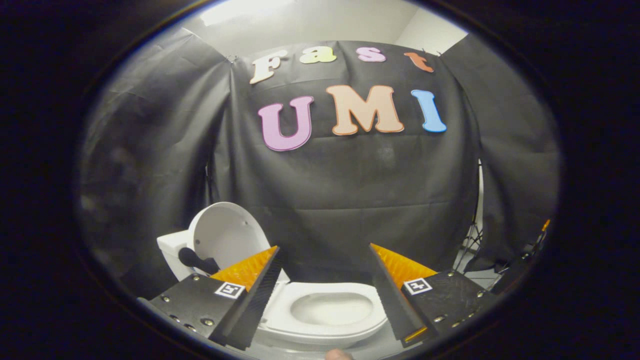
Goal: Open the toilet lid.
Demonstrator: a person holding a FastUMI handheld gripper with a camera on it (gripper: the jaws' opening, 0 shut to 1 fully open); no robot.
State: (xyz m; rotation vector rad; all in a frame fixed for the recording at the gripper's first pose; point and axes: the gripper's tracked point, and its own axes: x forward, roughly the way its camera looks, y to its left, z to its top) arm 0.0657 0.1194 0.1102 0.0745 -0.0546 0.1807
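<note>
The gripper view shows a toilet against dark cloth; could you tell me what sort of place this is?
Probably a staged recording booth, not a real bathroom: a white toilet, its lid already raised, stands before black cloth walls. The open gripper holds nothing.

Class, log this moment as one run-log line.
lid: raised, leaning back on tank | seat: down, bowl exposed | gripper: jaws open, empty, above bowl | step: lid opened

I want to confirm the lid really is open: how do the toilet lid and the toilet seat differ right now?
The toilet lid stands raised, leaning back toward the tank, while the toilet seat lies flat on the bowl. The lid is a solid disc; the seat is a ring with the bowl showing through it. The lid sits beyond the hand-held gripper's one finger; the seat lies between the open, empty fingers. Both are white.
</note>
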